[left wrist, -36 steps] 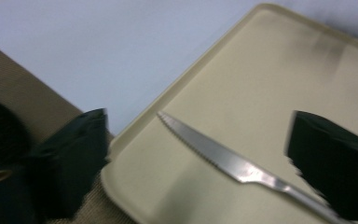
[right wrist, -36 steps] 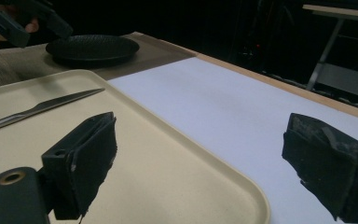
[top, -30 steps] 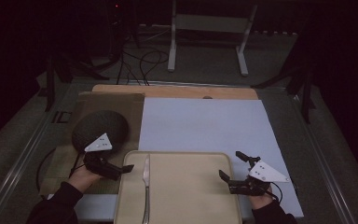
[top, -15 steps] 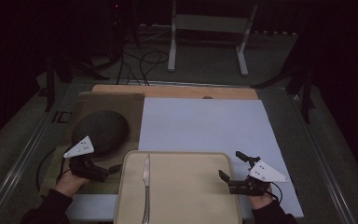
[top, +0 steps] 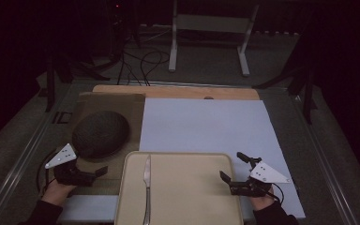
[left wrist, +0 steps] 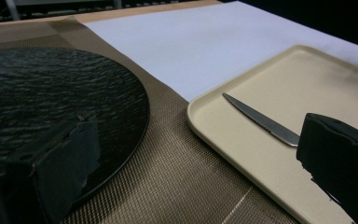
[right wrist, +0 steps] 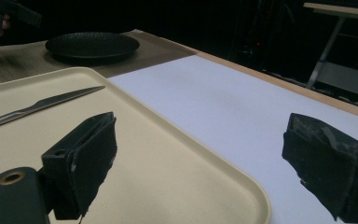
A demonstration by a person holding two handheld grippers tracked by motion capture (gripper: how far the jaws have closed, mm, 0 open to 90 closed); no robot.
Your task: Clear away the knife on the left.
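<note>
High view: a knife (top: 146,185) lies on the left part of a beige tray (top: 192,187) at the near edge of the bench, its long axis running near to far, blade tip pointing away from the person. The left tool (top: 86,174) rests on a brown mat (top: 110,105) just left of the tray, jaws parted and empty, near a dark round plate (top: 101,133). The right tool (top: 236,168) sits at the tray's right edge, over a white sheet (top: 206,126), jaws wide apart and empty.

Left gripper view: the knife (left wrist: 261,122) lies between the spread jaws, serrated blade tip pointing toward the plate (left wrist: 51,102) side; the tray (left wrist: 242,154) rim borders the mat (left wrist: 168,177).

Right gripper view: the jaws stand wide apart over the tray (right wrist: 168,177) corner; the knife (right wrist: 42,107) lies well apart at the left, tip toward the plate (right wrist: 92,45).
</note>
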